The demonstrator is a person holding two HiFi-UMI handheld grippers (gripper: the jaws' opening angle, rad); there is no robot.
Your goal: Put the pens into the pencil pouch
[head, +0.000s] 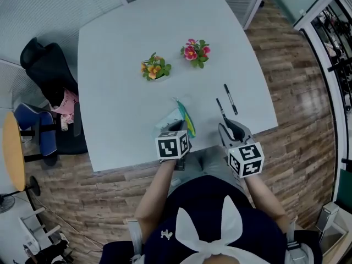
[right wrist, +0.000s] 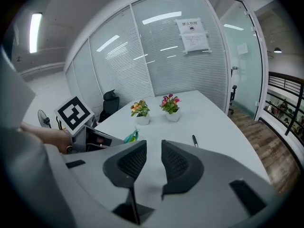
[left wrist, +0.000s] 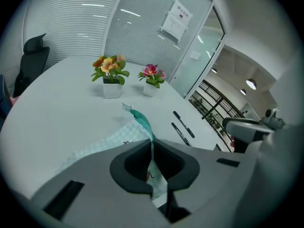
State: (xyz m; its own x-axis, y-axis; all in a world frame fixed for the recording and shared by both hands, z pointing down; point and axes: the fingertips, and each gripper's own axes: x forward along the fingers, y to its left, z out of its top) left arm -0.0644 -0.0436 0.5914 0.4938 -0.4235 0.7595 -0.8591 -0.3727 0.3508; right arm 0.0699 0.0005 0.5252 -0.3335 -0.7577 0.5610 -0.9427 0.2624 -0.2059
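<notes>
Head view first: the left gripper [head: 179, 126] is clamped on the near edge of the pencil pouch [head: 182, 116] at the table's [head: 121, 92] front, and the two pens [head: 230, 99] lie just beyond the right gripper [head: 230, 126], not touching it. Left gripper view: the pads pinch thin fabric beside the teal zipper [left wrist: 139, 118]. A grip that slight could slip and drop the pouch flat. It's hard to tell whether the mouth is unzipped, and a closed one would block any pen. Right gripper view: the jaws stand wide and empty, with one pen ahead to the right and the pouch off to the left.
</notes>
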